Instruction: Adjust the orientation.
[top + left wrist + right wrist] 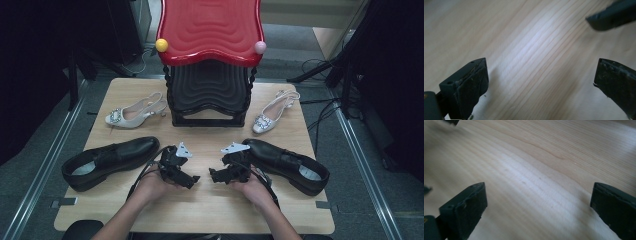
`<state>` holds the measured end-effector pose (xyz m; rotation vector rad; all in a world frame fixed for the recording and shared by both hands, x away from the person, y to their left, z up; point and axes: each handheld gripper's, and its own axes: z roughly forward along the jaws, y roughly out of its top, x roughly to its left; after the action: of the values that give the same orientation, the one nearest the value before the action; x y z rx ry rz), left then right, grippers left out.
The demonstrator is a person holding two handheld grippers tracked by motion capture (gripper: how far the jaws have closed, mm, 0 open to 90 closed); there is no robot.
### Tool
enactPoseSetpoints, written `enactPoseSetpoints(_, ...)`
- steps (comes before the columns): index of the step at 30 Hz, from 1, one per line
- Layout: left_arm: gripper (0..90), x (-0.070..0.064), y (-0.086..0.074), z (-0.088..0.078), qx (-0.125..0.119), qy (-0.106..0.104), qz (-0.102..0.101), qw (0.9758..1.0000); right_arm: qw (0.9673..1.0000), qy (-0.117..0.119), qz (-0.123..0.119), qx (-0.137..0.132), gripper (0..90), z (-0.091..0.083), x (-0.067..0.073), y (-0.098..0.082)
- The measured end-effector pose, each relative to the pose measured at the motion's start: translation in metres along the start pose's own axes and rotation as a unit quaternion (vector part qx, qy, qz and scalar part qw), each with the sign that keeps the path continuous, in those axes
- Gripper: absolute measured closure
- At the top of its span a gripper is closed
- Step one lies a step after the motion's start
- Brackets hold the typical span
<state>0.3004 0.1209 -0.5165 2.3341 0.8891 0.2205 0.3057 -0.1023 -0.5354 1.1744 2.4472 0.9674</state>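
Note:
My left gripper (pixel 192 180) rests low over the wooden table (pixel 210 210) near its front middle, pointing right. My right gripper (pixel 214 176) faces it, pointing left, and their tips stand close together. In the left gripper view, the left gripper (pixel 541 72) has its jaws wide apart over bare wood, and a jaw of the other gripper (pixel 611 15) shows at the top right. The right gripper (pixel 539 195) is open too, with nothing between its jaws. A black leather shoe (pixel 110 160) lies just left of my left hand, and another (pixel 287 165) lies just right of my right hand.
A shoe rack stands at the table's back middle, with a red top shelf (pixel 210 30) and a black lower shelf (pixel 210 90). One white slingback heel (pixel 132 112) lies to its left and another (pixel 272 112) to its right. Cables trail on the floor at right.

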Motion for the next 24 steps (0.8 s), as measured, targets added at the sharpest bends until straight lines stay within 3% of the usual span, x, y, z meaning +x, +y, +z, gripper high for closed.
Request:
enactPoseSetpoints(2, 11.6, 0.004, 0.008, -0.012, -0.006, 0.002, 0.007, 1.0000, 0.9996, 0.001, -0.025, -0.011, 3.5, -0.011, 0.005, 0.000)
enactPoseSetpoints(3, 14.4, 0.004, 0.008, -0.012, -0.006, 0.002, 0.007, 1.0000, 0.9996, 0.001, -0.025, -0.011, 3.5, -0.011, 0.005, 0.000)
enactPoseSetpoints(4, 14.7, 0.005, 0.010, -0.022, -0.026, -0.007, 0.008, 0.9996, 0.9986, 0.018, -0.041, -0.028, 3.0, -0.021, 0.009, 0.001)
enactPoseSetpoints(5, 16.0, 0.005, 0.010, -0.022, -0.026, -0.007, 0.008, 0.9996, 0.9980, 0.029, -0.044, -0.034, 2.2, -0.026, 0.011, 0.002)
enactPoseSetpoints(6, 16.0, 0.005, 0.009, -0.026, -0.038, -0.011, 0.009, 0.9992, 0.9980, 0.029, -0.044, -0.034, 2.2, -0.026, 0.011, 0.002)
enactPoseSetpoints(7, 21.8, 0.006, 0.005, -0.030, -0.034, -0.014, 0.016, 0.9992, 0.9965, 0.059, -0.043, -0.041, 0.3, -0.034, 0.011, 0.001)
enactPoseSetpoints(8, 22.5, 0.005, 0.002, -0.030, -0.036, -0.013, 0.022, 0.9990, 0.9957, 0.074, -0.039, -0.040, 0.2, -0.037, 0.010, 0.000)
enactPoseSetpoints(11, 36.8, 0.004, -0.003, -0.033, -0.044, -0.029, 0.034, 0.9980, 0.9943, 0.091, -0.027, -0.047, 0.2, -0.042, 0.006, -0.001)
enactPoseSetpoints(15, 36.7, 0.001, -0.004, -0.035, -0.043, -0.022, 0.031, 0.9984, 0.9937, 0.092, -0.028, -0.057, 0.2, -0.053, -0.002, -0.003)
enactPoseSetpoints(18, 35.1, 0.001, -0.006, -0.035, -0.029, -0.035, 0.032, 0.9984, 0.9933, 0.092, -0.017, -0.068, 2.7, -0.056, -0.008, -0.002)
enactPoseSetpoints(19, 34.7, 0.002, -0.006, -0.038, -0.026, -0.064, 0.016, 0.9975, 0.9936, 0.087, -0.012, -0.071, 9.2, -0.057, -0.010, -0.002)
enactPoseSetpoints(20, 34.7, 0.002, -0.006, -0.040, -0.031, -0.072, 0.008, 0.9969, 0.9936, 0.088, -0.014, -0.070, 14.0, -0.058, -0.011, -0.003)
enactPoseSetpoints(21, 34.7, 0.002, -0.006, -0.040, -0.031, -0.072, 0.008, 0.9969, 0.9936, 0.088, -0.014, -0.070, 14.0, -0.058, -0.011, -0.003)
enactPoseSetpoints(24, 34.7, 0.000, -0.006, -0.046, -0.038, -0.064, 0.016, 0.9971, 0.9933, 0.100, -0.032, -0.049, 26.0, -0.057, -0.007, 0.001)
